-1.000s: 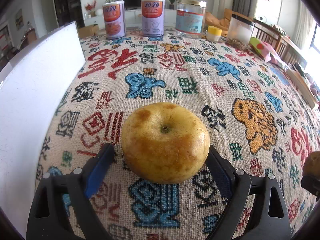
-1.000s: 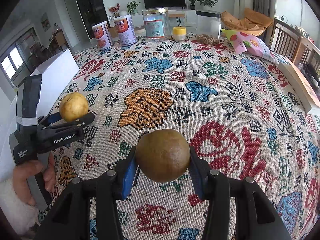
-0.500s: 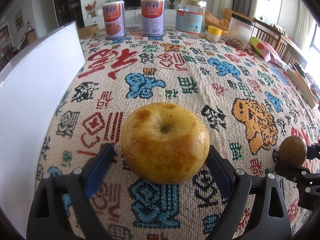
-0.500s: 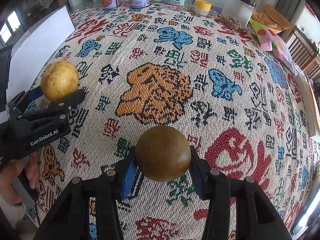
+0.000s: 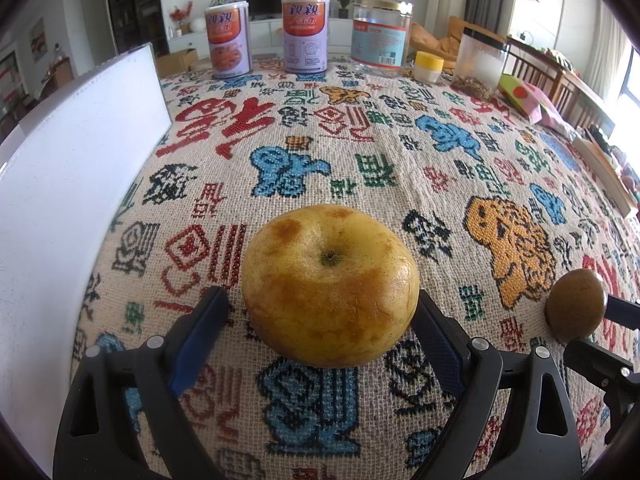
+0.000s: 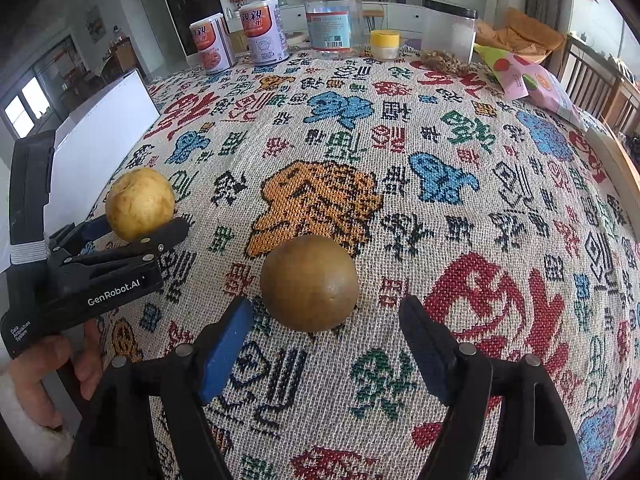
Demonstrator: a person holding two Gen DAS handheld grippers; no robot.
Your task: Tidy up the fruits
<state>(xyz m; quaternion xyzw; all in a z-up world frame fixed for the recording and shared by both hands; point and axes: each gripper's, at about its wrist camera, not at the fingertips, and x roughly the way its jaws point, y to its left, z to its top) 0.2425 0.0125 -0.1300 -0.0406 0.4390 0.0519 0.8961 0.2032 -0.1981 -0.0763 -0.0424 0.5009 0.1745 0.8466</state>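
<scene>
A yellow pear-like fruit [image 5: 330, 286] with brown patches sits between the fingers of my left gripper [image 5: 320, 326]. The right pad touches it; a small gap shows at the left pad. It also shows in the right wrist view [image 6: 140, 203], at the left gripper's [image 6: 132, 236] tip. A round brown fruit [image 6: 309, 282] rests on the patterned cloth [image 6: 400, 160] between the spread fingers of my right gripper [image 6: 326, 342], apart from both pads. It also shows in the left wrist view [image 5: 576, 306], at the right.
Two cans [image 5: 228, 44] [image 5: 305, 34], a clear jar [image 5: 381, 32], a small yellow-lidded jar [image 5: 429, 66] and a clear canister [image 5: 482, 62] stand at the table's far edge. A white box [image 5: 68, 184] lies along the left. A pink snack bag [image 6: 532, 84] lies far right.
My right gripper lowered and opened, letting go of the brown fruit, which now rests on the cloth. The left gripper and yellow fruit have not moved.
</scene>
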